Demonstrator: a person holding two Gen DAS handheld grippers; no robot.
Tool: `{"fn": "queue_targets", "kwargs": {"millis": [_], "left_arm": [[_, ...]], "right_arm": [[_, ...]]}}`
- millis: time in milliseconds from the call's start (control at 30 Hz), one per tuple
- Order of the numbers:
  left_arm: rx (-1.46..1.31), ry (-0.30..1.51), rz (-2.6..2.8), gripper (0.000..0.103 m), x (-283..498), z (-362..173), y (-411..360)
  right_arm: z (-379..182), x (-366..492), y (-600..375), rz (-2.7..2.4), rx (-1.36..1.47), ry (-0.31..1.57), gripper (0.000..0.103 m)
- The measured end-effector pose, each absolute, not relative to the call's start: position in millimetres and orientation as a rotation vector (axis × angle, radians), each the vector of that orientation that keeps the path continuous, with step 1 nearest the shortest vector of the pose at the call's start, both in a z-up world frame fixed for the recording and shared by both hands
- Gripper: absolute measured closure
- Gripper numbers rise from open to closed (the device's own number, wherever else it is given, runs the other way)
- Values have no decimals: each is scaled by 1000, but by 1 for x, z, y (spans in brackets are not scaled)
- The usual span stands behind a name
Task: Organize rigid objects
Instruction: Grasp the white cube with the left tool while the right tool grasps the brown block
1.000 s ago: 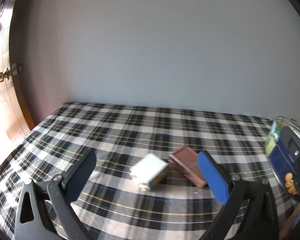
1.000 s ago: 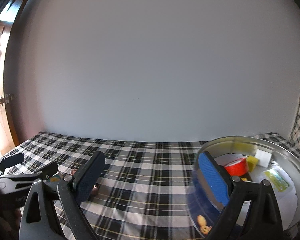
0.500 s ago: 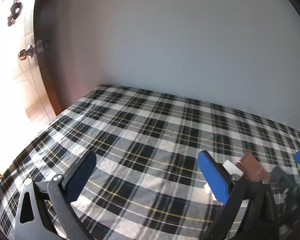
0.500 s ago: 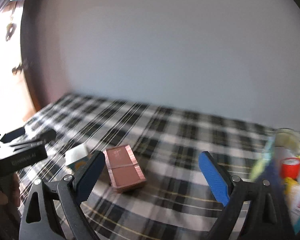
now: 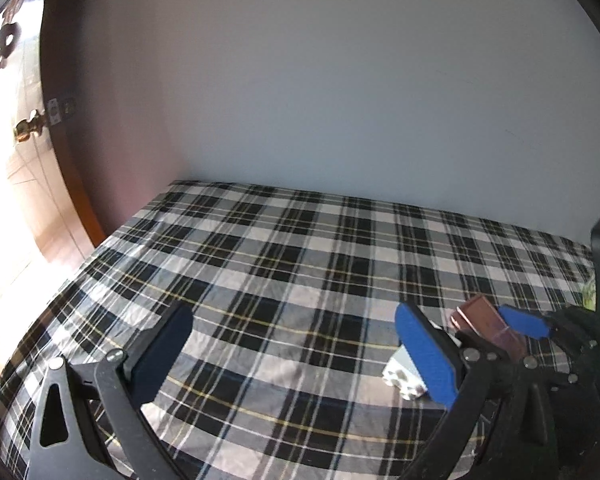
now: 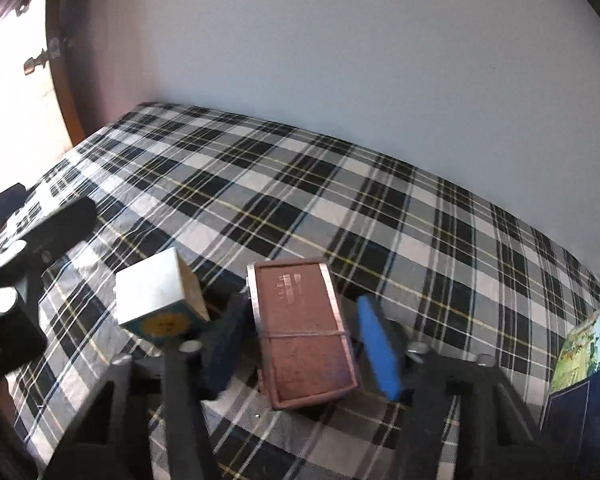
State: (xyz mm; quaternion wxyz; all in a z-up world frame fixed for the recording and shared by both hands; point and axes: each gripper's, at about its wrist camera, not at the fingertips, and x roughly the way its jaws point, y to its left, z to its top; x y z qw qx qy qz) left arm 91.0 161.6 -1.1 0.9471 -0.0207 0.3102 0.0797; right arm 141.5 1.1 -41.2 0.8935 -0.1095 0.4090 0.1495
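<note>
A rose-brown flat box (image 6: 304,332) lies on the plaid sheet (image 6: 300,200). My right gripper (image 6: 302,346) straddles it and its jaws are closing. The left pad is close to the box's side, while a narrow gap shows at the blue right pad (image 6: 380,348). A white cube box (image 6: 156,292) with a yellow-and-teal face sits just left of it, tilted. My left gripper (image 5: 296,356) hovers open over bare sheet with nothing between its fingers. In its view the cube (image 5: 400,372) peeks from behind the right finger, and the brown box (image 5: 480,316) lies beyond it.
A round tin with a printed side (image 6: 580,360) stands at the right edge. A wooden door with a brass knob (image 5: 28,130) is at the far left, past the bed's edge. A plain wall backs the bed.
My right gripper swung left and down, away from the tin to the brown box, and its jaws narrowed around it. The left view shifted left, so the cube and box now sit at its right.
</note>
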Motion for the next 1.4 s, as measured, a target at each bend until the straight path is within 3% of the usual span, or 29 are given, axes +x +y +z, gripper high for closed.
{"fn": "queue_targets", "kwargs": {"millis": [667,967,1067,1400], "left_arm": [[166,684,-145,1,91,-12,97],[15,893,-155,39,128,-35,110],[28,879,-189,72,124,-32,104],[-5,719,-60,72,90,-10,95]], "right_arm": [[-16,63,-95,243,-20,747,54],[-20,67,-90,256,-27,763,54],[-20,67,-91,258,-26,766,54],[-14,61,-100,250,14,717,54]]}}
